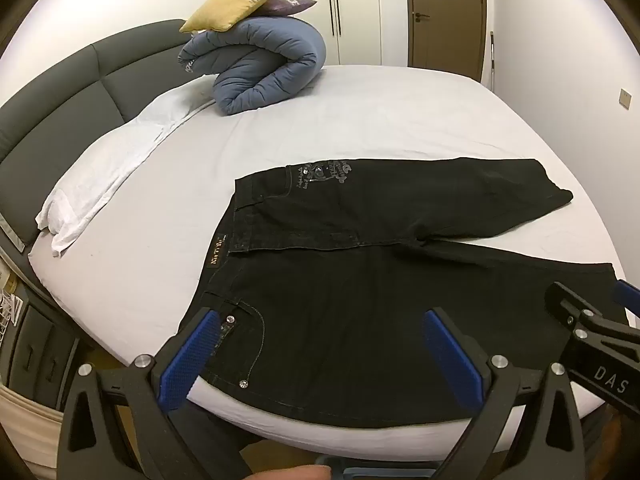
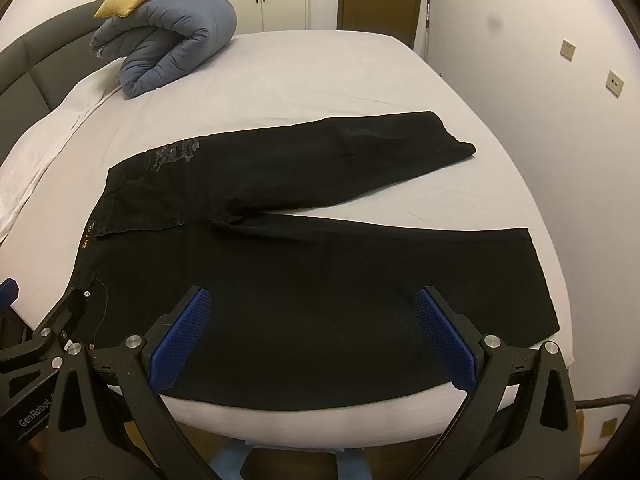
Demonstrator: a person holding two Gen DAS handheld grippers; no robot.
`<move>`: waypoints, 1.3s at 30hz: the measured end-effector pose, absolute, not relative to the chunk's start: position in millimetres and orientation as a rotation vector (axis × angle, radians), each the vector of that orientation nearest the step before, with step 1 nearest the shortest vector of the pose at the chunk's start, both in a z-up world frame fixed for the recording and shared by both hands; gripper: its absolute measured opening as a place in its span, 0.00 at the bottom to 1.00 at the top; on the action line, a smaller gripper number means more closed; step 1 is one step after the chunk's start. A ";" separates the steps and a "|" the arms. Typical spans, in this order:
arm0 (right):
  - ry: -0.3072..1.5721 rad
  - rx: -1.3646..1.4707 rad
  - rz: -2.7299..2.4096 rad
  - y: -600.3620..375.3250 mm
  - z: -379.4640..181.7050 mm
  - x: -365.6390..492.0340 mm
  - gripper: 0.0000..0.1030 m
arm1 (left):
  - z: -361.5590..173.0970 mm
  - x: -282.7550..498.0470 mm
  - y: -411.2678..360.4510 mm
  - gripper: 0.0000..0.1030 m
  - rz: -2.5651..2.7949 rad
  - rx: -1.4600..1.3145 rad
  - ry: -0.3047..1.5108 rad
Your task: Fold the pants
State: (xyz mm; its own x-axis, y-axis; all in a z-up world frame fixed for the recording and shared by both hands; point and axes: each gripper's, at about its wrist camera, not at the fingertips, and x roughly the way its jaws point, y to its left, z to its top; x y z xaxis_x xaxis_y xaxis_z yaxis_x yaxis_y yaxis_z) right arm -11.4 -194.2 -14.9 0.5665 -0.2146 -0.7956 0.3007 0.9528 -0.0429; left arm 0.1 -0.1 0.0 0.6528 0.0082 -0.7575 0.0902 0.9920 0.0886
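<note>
Pants (image 1: 360,280) lie flat on the bed (image 1: 380,120), legs splayed, well short of the rolled duvet (image 1: 260,68). Left gripper (image 1: 320,344) and right gripper (image 2: 312,328) hover released, empty. Pinching one denim layer risks a skewed fold.

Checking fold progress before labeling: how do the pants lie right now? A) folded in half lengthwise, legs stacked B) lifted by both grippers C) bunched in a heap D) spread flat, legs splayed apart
D: the pants lie flat on the bed, bare sheet showing between the legs; left gripper and right gripper are open, holding nothing.
</note>
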 end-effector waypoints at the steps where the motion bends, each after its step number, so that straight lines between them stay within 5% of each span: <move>1: 0.923 0.101 -0.304 -194.3 -14.9 -11.4 1.00 | 0.1 0.0 -0.1 1.00 -0.048 0.119 0.859; 39: 0.892 0.078 -0.315 -192.7 -13.0 -23.6 1.00 | -1.7 -0.4 6.3 1.00 -0.054 0.085 0.878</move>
